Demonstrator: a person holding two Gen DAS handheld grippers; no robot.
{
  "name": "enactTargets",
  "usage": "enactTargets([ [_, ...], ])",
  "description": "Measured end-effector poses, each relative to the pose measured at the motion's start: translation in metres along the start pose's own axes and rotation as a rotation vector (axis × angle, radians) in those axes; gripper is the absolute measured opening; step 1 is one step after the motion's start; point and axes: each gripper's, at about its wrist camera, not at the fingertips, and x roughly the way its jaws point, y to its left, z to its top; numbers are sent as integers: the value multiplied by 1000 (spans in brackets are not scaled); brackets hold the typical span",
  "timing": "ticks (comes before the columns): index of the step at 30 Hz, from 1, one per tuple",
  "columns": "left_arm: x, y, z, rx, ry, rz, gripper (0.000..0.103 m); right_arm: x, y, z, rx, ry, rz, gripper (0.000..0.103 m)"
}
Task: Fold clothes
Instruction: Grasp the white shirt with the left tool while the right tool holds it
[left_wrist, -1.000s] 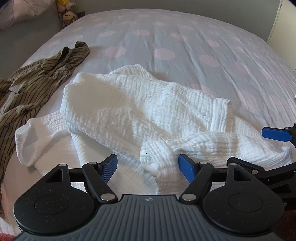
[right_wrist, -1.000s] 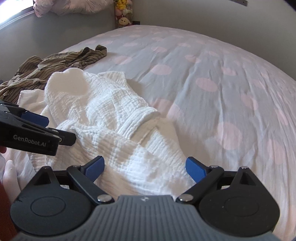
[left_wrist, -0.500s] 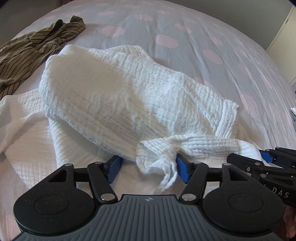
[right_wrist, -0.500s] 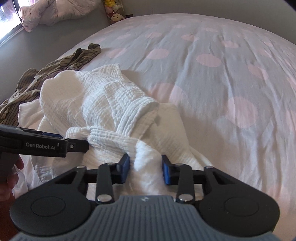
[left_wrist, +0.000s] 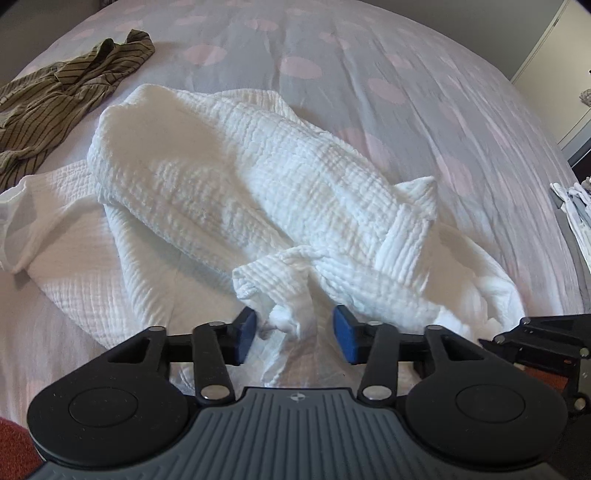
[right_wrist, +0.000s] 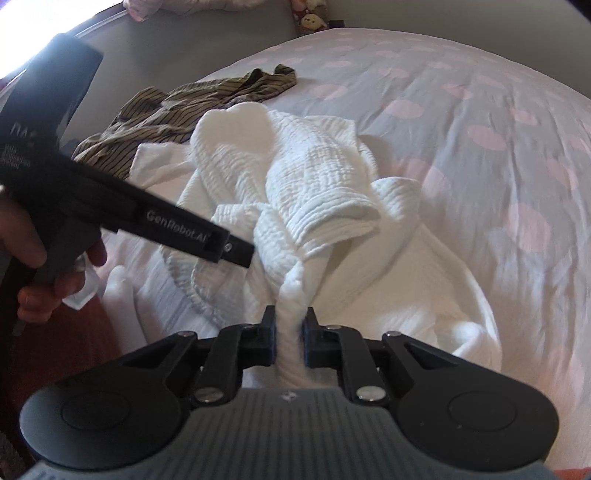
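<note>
Right claw (right_wrist: 289, 334) clamped on white garment (left_wrist: 258, 177) bunch. Left claw (left_wrist: 291, 332) open round knotted end. If you lift now, cloth w/ tangled layers drags, one-sided; knot may slip out.

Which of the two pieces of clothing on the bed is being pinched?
The white crinkly garment. The right gripper is shut on a bunch of it, while the brown striped shirt lies untouched farther back.

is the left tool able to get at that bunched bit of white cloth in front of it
Probably yes. The left tool is open, and the bunched end of the white garment already sits between its blue pads with nothing in the way. The right tool grips another part.
</note>
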Motion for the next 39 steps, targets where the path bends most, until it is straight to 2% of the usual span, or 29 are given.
enactTargets([
  [5,-8,-7,-5,24,3,15,60,1,20,-16,-51,53,28,15],
  [11,4,-16,-8,57,17,63,62,0,22,-22,-47,50,11,15],
  [13,8,-14,-9,46,35,80,51,-1,20,-22,-42,46,11,21],
  [16,6,-10,-9,33,40,95,50,-8,16,-22,-37,34,15,25],
  [20,-10,-10,-6,33,5,95,51,-25,7,-18,-27,1,7,34],
  [23,-22,-6,1,28,-29,98,52,-38,-2,-12,-15,-37,-29,41],
  [25,-27,-2,7,25,-49,110,57,-41,-9,-7,-9,-52,-59,49],
  [31,-31,19,31,4,-85,188,63,-37,-35,5,1,-29,-162,59],
  [34,-25,32,42,-8,-88,227,67,-28,-45,10,18,1,-168,59],
  [39,-3,55,53,-53,-58,270,67,-6,-48,16,47,47,-137,62],
])
